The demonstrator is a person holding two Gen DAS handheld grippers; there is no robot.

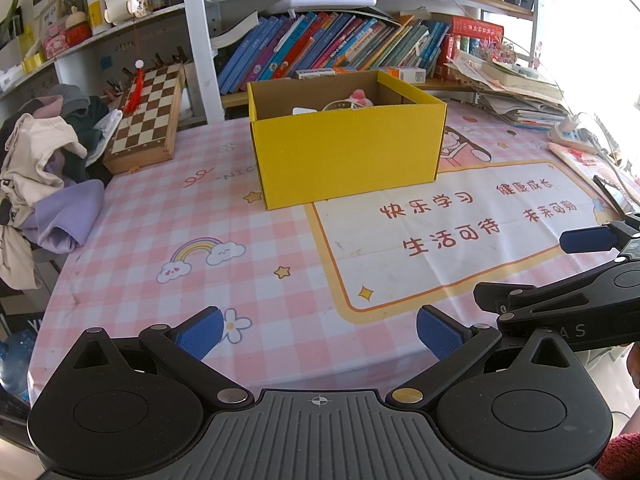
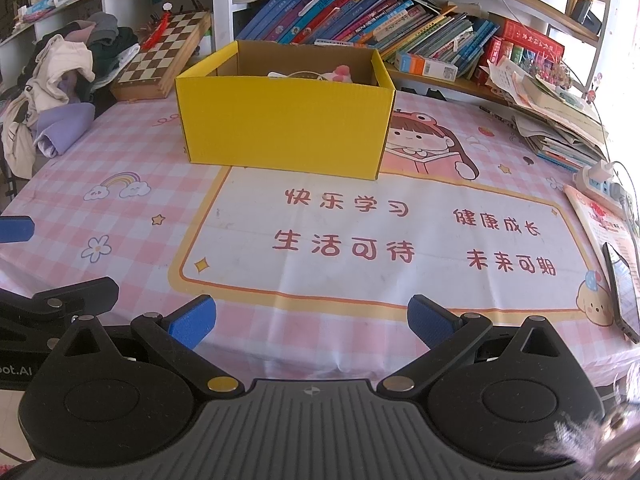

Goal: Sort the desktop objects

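A yellow cardboard box [image 1: 344, 152] stands open on the pink checked table mat [image 1: 260, 264]; it also shows in the right wrist view [image 2: 284, 120]. Inside it I see a pink and white item [image 1: 360, 99] and a white item, mostly hidden by the box wall; the pink item also shows in the right wrist view [image 2: 340, 74]. My left gripper [image 1: 320, 334] is open and empty, low over the near table edge. My right gripper [image 2: 312, 322] is open and empty, beside the left one. The right gripper's arm and blue pad [image 1: 588, 240] show at the right of the left wrist view.
A wooden chessboard [image 1: 148, 116] leans at the back left. A heap of clothes [image 1: 44, 172] lies at the left edge. Books fill the shelf [image 1: 328, 48] behind the box. A paper stack [image 2: 560, 120], a power strip [image 2: 600, 180] and a phone [image 2: 624, 292] lie at the right.
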